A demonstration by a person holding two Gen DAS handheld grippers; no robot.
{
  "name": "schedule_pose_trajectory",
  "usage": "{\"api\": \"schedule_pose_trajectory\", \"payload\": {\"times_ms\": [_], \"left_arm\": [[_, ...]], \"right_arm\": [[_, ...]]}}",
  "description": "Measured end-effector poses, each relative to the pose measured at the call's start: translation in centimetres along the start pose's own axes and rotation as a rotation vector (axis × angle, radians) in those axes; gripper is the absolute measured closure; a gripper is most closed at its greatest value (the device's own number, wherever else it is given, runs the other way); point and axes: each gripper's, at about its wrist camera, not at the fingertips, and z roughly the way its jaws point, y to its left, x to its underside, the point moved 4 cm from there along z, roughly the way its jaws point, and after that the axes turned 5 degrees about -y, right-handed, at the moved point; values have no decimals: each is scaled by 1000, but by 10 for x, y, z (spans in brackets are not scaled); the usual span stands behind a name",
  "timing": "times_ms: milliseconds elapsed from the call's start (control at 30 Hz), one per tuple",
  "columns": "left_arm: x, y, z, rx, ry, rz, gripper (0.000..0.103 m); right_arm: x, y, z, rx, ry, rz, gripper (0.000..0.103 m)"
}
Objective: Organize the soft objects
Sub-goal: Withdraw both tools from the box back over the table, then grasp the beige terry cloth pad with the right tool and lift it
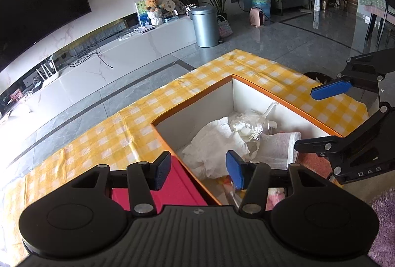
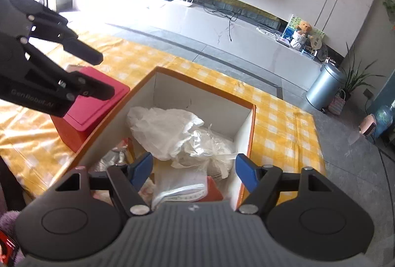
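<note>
Black left hand-held gripper (image 2: 98, 74) reads "GenRobot.AI"; right hand-held gripper (image 1: 318, 116) "DAS".

the left gripper (image 1: 198, 169) fills the bottom of the frame, jaws spread wide with nothing between them, over the near left corner of an orange-rimmed box (image 1: 195, 94). inside the box, right of centre, lie a crumpled white plastic bag (image 1: 212, 143) and a white mesh pouch (image 1: 279, 146). a red box (image 1: 177, 183) sits touching the box's left wall. at the right edge the right gripper (image 1: 323, 116) hangs above the box, also spread open. a yellow checked tablecloth (image 1: 111, 136) lies underneath.
</note>
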Motion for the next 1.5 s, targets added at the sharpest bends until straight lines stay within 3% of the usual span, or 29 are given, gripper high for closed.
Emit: {"api": "schedule_pose_trajectory", "payload": {"times_ms": [300, 433, 667, 1133, 1500], "left_arm": [[50, 37, -60, -77, -32, -143, 42], [75, 60, -76, -117, -22, -206, 42], [120, 101, -95, -169, 15, -292, 42], [158, 166, -104, -218, -9, -366, 43], [163, 199, -76, -175, 35, -347, 48]], "right_arm": [[6, 56, -34, -23, -120, 202, 30], [12, 86, -35, -72, -120, 278, 30], [10, 138, -20, -143, -94, 298, 30], [-39, 209, 27, -207, -92, 140, 30], [-87, 235, 71, -203, -90, -67, 30]]}}
